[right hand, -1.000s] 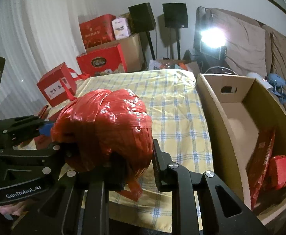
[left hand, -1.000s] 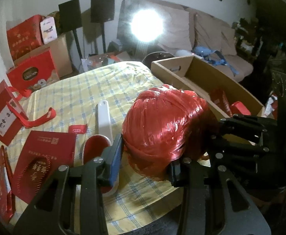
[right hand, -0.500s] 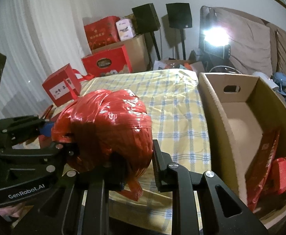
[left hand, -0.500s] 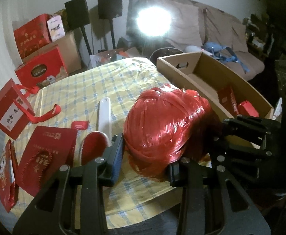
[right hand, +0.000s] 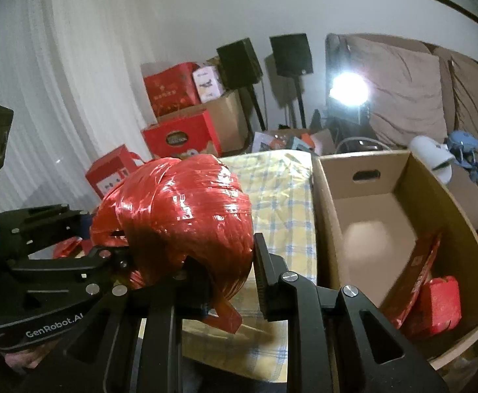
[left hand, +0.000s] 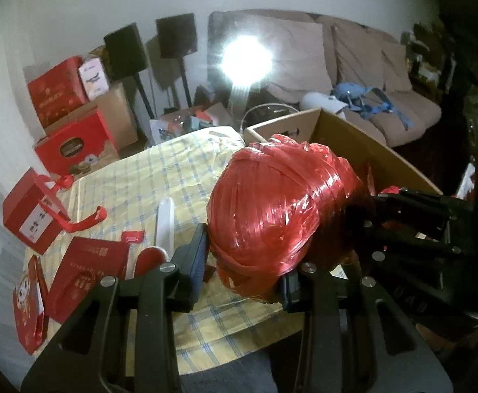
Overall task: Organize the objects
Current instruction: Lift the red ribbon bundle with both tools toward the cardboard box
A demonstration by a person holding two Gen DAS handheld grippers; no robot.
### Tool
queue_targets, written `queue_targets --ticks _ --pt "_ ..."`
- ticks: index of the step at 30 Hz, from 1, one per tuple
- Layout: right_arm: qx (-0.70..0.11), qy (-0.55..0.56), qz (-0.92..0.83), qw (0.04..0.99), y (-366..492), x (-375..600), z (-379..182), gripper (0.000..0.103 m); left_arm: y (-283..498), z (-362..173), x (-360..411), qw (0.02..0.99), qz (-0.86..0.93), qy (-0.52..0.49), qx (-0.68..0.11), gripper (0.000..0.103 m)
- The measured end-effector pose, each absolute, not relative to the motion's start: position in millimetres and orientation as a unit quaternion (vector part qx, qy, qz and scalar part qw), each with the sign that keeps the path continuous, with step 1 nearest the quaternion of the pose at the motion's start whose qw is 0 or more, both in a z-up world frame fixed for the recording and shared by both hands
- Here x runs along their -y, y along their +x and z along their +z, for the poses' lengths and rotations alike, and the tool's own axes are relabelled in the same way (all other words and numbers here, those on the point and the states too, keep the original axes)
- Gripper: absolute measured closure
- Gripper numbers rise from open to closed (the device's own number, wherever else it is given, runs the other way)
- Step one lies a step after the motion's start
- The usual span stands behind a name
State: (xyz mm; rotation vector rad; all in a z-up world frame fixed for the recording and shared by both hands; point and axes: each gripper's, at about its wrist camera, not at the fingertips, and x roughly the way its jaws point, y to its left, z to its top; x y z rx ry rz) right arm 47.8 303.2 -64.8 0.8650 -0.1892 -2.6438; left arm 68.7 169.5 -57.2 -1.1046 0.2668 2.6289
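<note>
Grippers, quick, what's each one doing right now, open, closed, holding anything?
Left gripper: closed on the red twine ball.
Right gripper: closed on the same ball, from the other side.

A table under a yellow checked cloth (left hand: 160, 177) carries the goods. The cardboard box (right hand: 363, 216) stands at its right edge. Left of the box lie a white-handled brush (left hand: 163, 226) and red gift boxes (left hand: 85, 271).
</note>
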Motion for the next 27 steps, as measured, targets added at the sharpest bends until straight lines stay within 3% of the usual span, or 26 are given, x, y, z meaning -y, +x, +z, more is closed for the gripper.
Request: queue_targets --ticks 27 --pt "0.053 0.263 -0.947 0.178 68 -332 -29 0.082 81 -22 -194 0.156 0.921 -0.337 -0.113 0.07"
